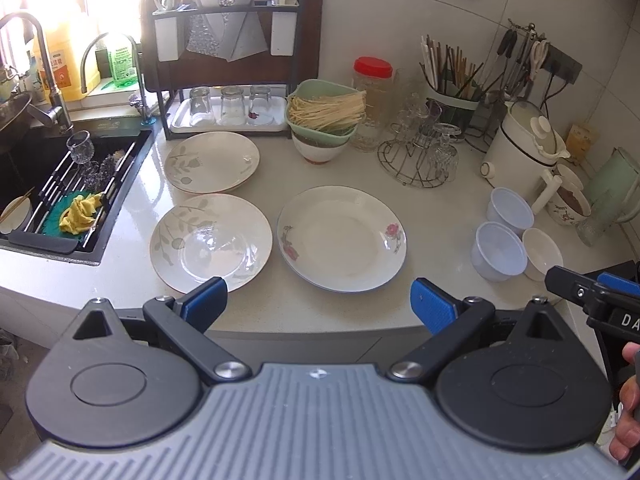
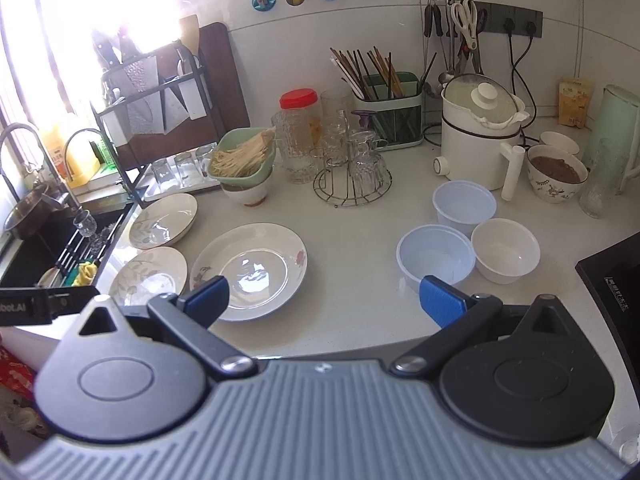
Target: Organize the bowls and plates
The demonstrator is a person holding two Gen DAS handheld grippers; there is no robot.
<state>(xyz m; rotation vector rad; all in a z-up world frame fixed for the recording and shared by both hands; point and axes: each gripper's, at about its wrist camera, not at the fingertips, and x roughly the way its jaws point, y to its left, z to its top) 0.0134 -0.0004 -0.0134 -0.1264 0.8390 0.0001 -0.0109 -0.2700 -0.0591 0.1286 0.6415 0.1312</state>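
Three plates lie flat on the white counter [image 1: 432, 208]: a rose-patterned plate [image 1: 342, 239] [image 2: 250, 270], a near leaf-patterned plate [image 1: 211, 241] [image 2: 149, 275], and a far leaf-patterned plate [image 1: 212, 162] [image 2: 164, 220]. To the right stand two translucent plastic bowls [image 2: 464, 207] [image 2: 436, 257] [image 1: 499, 251] and a small white bowl [image 2: 506, 255] [image 1: 542, 254]. My left gripper [image 1: 318, 305] is open over the counter's front edge, below the near plates. My right gripper [image 2: 325, 299] is open between the rose plate and the plastic bowls, holding nothing.
A sink [image 1: 48, 184] with a drain rack is at the left. Behind stand a dish rack with glasses [image 1: 228, 108], a green basket of noodles on a bowl [image 1: 326, 114], a jar [image 1: 372, 100], a glass stand [image 1: 420, 156], a chopstick holder [image 2: 390, 116], a white pot [image 2: 478, 136] and a stovetop [image 2: 616, 280].
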